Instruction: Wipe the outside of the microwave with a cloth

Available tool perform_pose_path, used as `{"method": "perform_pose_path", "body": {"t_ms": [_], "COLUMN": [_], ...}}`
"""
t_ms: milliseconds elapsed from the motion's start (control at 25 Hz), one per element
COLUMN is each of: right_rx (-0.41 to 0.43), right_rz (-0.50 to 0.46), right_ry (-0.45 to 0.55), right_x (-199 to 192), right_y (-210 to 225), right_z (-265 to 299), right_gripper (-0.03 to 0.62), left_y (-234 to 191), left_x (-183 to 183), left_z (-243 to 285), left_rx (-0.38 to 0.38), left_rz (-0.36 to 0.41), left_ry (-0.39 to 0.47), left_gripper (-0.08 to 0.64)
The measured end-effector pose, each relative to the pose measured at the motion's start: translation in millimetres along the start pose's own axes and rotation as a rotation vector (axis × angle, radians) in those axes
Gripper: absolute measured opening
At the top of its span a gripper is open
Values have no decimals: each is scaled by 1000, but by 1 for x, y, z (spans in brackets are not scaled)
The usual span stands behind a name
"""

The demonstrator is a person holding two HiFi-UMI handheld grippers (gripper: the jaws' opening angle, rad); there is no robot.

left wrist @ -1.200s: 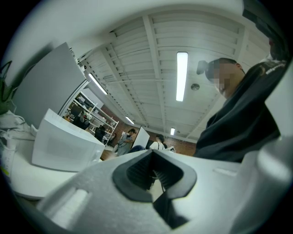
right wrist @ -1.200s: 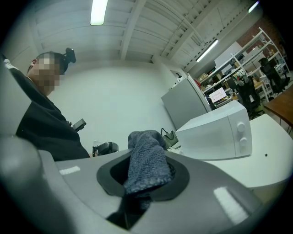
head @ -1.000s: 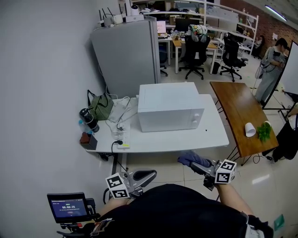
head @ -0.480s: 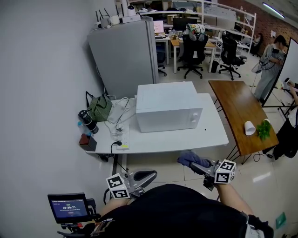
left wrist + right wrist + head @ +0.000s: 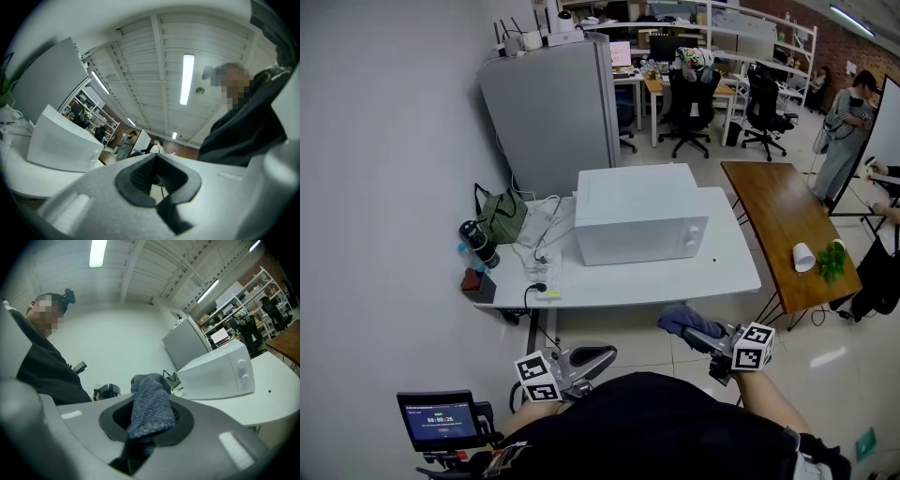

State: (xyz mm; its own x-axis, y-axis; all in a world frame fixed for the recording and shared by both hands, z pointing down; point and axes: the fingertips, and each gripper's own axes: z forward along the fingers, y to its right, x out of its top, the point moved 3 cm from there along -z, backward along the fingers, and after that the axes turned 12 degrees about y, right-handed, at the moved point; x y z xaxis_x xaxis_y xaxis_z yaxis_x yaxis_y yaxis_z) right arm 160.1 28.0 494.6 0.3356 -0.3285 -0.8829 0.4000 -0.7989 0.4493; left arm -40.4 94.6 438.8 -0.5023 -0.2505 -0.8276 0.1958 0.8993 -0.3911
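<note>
Head view, looking steeply down: I hold a two-jaw gripper in each hand, low and close to my body, both short of the white table (image 5: 727,274). My right gripper (image 5: 698,336) has its jaws clamped on a blue-grey cloth (image 5: 682,321), which bunches out past the fingertips, just short of the table's near edge. In the right gripper view the cloth (image 5: 150,404) fills the space between the pads and stands up out of them. My left gripper (image 5: 598,352) has its jaws drawn together with only a sliver between them. Nothing is held there, as the left gripper view shows at the pads (image 5: 140,174).

Ahead of both sets of fingers, well apart from them, the white microwave (image 5: 642,225) sits on the table with its door shut and its two knobs toward my right side. Its inside is hidden.

Beyond and to the left of my left fingers lie a green bag (image 5: 503,216), whose contents I cannot make out, a dark flask (image 5: 478,242) and loose cables (image 5: 542,234). A grey cabinet (image 5: 553,108) stands behind these.

Beyond and to the right of my right fingers is a wooden table (image 5: 778,211). On it a white paper cup (image 5: 803,262) lies tipped on its side just beside a small green plant (image 5: 832,264). I cannot see into the cup.
</note>
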Motion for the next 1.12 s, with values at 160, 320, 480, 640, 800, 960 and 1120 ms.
{"method": "perform_pose_path", "body": {"t_ms": [160,320,480,640,800,960,1120], "right_rx": [3,10,13,22,31,28,34], "right_rz": [-4,-6,-8,-14,-32,-50,-56], "right_ry": [-4,-7,-7,-3,4,31,38], "right_x": [-4,-7,-6,-6,1,11,17], "right_y": [-1,-1,-3,-8,-9,-11,-13], "right_z": [2,4,6,6,6,6,8], "right_gripper": [66,66,66,64,66,65,64], "left_y": [-1,-2,-2,-3,-17,-25,-27], "left_x": [-3,-4,-4,-6,6,23,27], "left_z": [-4,-6,-8,-13,-10,0,0], "left_rx": [3,4,7,19,39,26,4], "left_rz": [-3,-6,-7,-2,22,57,68], "left_ry": [0,6,14,16,25,7,25], "left_gripper": [3,3,3,3,3,3,3]}}
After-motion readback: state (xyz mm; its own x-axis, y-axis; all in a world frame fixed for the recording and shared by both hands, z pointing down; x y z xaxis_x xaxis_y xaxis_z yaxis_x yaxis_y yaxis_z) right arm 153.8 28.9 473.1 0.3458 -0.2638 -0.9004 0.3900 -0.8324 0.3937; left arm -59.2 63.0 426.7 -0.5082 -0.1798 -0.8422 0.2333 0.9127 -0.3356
